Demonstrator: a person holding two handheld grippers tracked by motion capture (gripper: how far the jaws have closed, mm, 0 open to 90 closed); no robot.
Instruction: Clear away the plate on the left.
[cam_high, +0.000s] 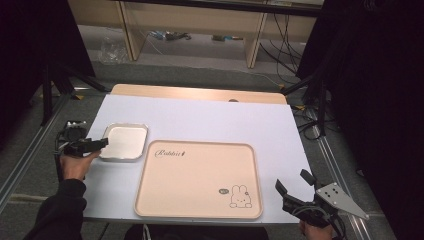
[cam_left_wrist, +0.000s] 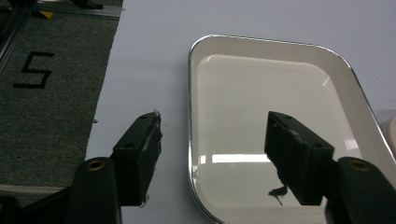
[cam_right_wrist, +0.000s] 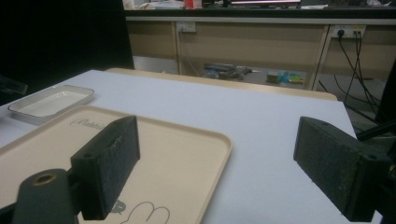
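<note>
- High view first: the small metal tray (cam_high: 124, 142) lies flat on the white surface (cam_high: 210, 117), just beside the far-left corner of the big beige rabbit tray (cam_high: 197, 180), which I use as my landmark.
- Left gripper view: my left gripper (cam_left_wrist: 212, 154) straddles the small tray's near-left rim; one jaw stands outside over the bare surface, the other above the tray's floor. The jaws are part-way apart and no pad presses on the rim yet, so nothing is held.
- Handling, as I judge it: thin, stiff, light and shiny, so probably slippery. The rolled rim is the only place to pinch; the flat floor gives no purchase. A grip at one edge will let the far side droop, so I would clamp firmly and lift slowly.
- Pose: my left hand (cam_high: 75, 165) reaches in level from the left of the landmark, the gripper pointing across at the small tray.
- My right gripper (cam_high: 295, 187) hangs off the landmark's near-right corner, jaws wide apart and empty, pointing over the beige tray in the right gripper view.
</note>
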